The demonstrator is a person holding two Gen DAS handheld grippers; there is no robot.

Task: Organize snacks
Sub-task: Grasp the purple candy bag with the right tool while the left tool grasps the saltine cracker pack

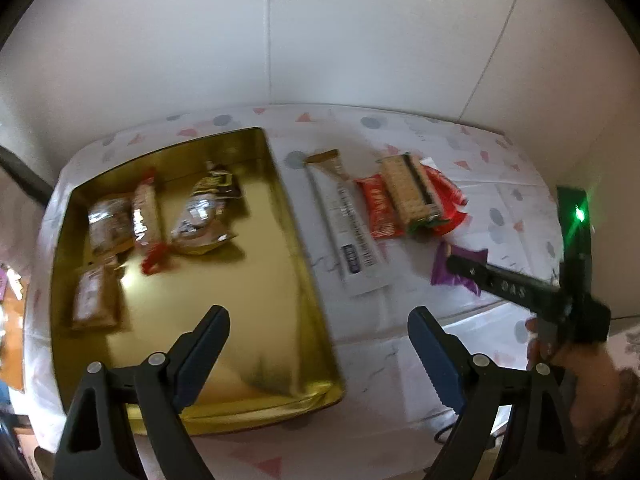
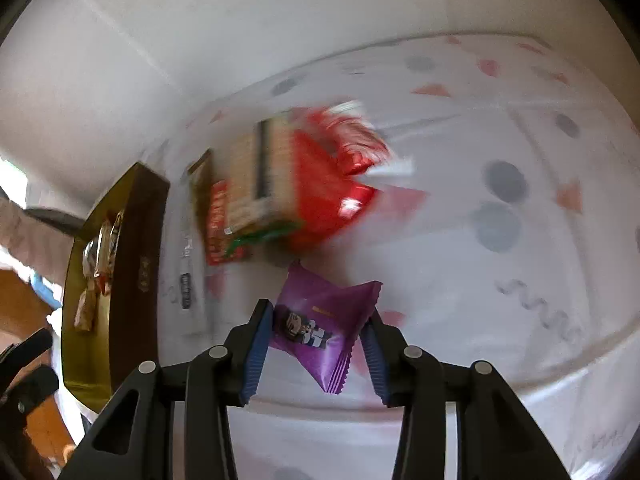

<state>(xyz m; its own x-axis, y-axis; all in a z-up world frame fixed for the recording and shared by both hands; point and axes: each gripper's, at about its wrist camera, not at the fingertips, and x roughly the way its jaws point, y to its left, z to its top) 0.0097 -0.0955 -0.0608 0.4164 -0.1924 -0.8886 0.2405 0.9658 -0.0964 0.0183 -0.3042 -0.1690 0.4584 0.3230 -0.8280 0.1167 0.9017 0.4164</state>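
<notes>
An open gold tin (image 1: 256, 312) on the left of the table holds several wrapped snacks (image 1: 148, 220). To its right on the patterned cloth lie a long white bar (image 1: 348, 224), a red packet (image 1: 378, 208) and a cracker pack (image 1: 408, 188). My left gripper (image 1: 320, 314) hangs open over the tin's near right corner with nothing between its fingers. A purple packet (image 2: 316, 320) with a cartoon figure sits between the blue pads of my right gripper (image 2: 318, 312). Both pads touch its sides and the packet is buckled. The cracker pack (image 2: 256, 176) lies just beyond it.
The tin (image 2: 132, 240) is to the left of the right gripper, its dark outer wall facing it. White walls close off the table's back and right. A person's hand (image 1: 560, 360) holds the right gripper at the table's right edge. Bare cloth (image 2: 480, 280) lies to the right.
</notes>
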